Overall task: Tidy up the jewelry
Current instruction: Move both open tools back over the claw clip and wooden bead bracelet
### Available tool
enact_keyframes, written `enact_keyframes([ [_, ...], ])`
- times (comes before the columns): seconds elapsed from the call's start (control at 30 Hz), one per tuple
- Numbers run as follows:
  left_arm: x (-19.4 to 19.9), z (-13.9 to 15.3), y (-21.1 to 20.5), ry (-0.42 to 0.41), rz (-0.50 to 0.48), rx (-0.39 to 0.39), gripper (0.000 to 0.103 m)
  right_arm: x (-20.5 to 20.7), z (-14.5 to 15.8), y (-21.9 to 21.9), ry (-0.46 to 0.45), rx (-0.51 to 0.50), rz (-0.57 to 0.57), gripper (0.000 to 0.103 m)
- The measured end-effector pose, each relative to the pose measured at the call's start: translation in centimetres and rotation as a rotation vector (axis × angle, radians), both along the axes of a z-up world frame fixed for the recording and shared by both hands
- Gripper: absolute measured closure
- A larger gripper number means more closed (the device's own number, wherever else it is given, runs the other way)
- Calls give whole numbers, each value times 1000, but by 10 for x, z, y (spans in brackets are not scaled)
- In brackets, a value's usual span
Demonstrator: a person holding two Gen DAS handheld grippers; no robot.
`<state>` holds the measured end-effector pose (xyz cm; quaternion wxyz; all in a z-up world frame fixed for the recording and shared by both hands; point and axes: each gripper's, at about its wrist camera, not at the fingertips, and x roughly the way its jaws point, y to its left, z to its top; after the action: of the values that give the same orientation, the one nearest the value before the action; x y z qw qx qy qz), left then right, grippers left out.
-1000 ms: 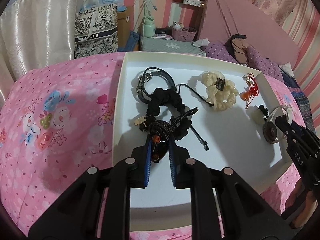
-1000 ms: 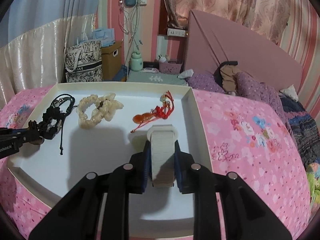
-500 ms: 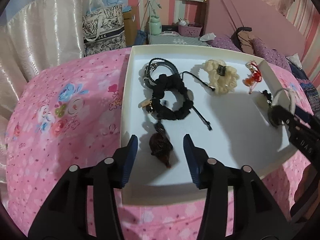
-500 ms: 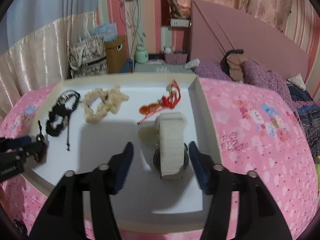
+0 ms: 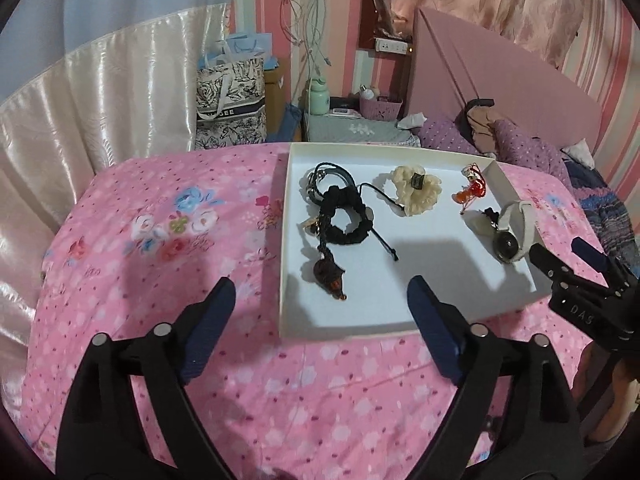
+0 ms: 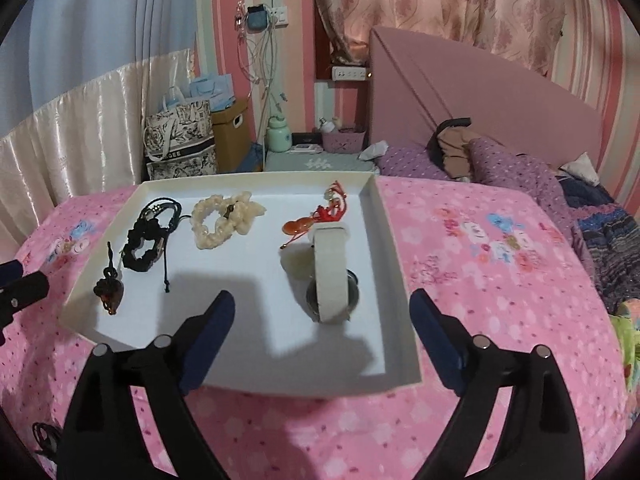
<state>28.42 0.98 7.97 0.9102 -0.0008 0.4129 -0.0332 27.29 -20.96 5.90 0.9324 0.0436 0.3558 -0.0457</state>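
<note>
Left wrist: tongs (image 5: pixel 320 300) opening, dark pendant (image 5: pixel 326 274) released.

Jewelry lies in tray (image 6: pixel 394 280) on bed (image 6: pixel 500 280).

The left tool (image 5: pixel 320 304) is angled downward, its jaws spread wide and opening further, with nothing clamped between them. The right tool (image 6: pixel 322 320) is pitched down likewise, jaws opening and empty; it is also seen at three o'clock in the left wrist view.

"DAS" on right gripper (image 5: pixel 568 258); "GEE" on tote bag (image 5: pixel 230 100)
</note>
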Motion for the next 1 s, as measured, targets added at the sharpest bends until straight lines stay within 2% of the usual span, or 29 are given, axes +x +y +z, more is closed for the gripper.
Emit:
enact_keyframes([
  [0.33, -42, 8, 14, -42, 23, -13, 3, -40, 14, -8, -35, 36, -35, 7],
  [0.4, -51, 7, 14, -48, 20, -9, 3, -48, 15, -7, -47, 27, -44, 4],
  [0.77, -82, 1, 21, -42, 15, -23, 3, -78, 17, 4, -51, -26, -60, 2],
  [1.0, -104, -2, 30, -60, 21, 4, 3, -94, 12, 1, -46, -76, -118, 2],
])
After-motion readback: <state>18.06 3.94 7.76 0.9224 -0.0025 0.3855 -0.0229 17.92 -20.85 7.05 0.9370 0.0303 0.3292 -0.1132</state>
